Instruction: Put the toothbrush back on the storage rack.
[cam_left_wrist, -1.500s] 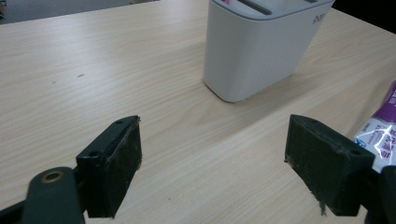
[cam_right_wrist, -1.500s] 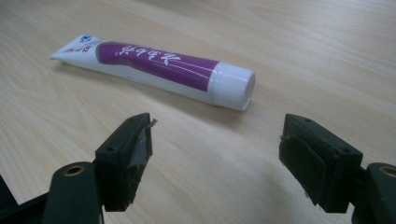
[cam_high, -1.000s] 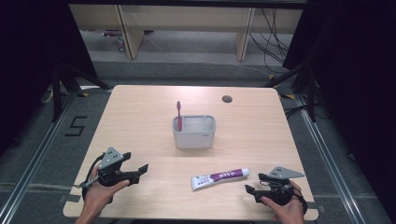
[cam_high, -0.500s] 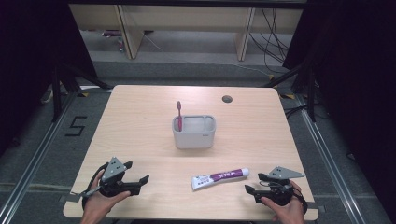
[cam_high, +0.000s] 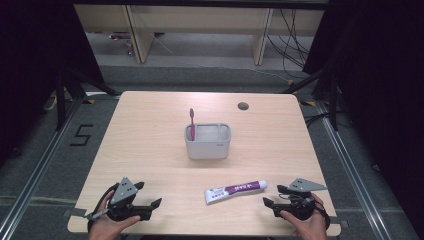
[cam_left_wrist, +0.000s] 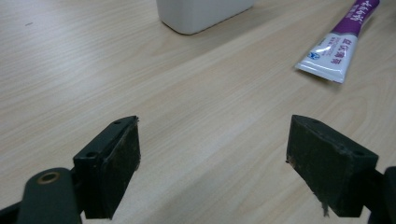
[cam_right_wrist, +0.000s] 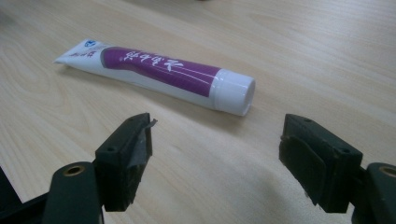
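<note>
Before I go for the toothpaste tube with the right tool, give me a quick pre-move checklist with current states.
1. Right tool open, nothing between the jaws: ok.
2. Toothpaste tube lies flat on the table, capped end toward the right tool: ok.
3. Path from right tool to tube free of other things: ok.
4. Left tool open, apart from the tube: ok.
5. Holder upright, toothbrush standing at its left end, room beside it: ok.
6. Tube cap screwed tight: cannot tell.

toothpaste tube (cam_high: 235, 190): white, purple | toothbrush (cam_high: 191, 122): magenta | holder (cam_high: 208, 142): grey-white | table (cam_high: 150, 130): light woodgrain
</note>
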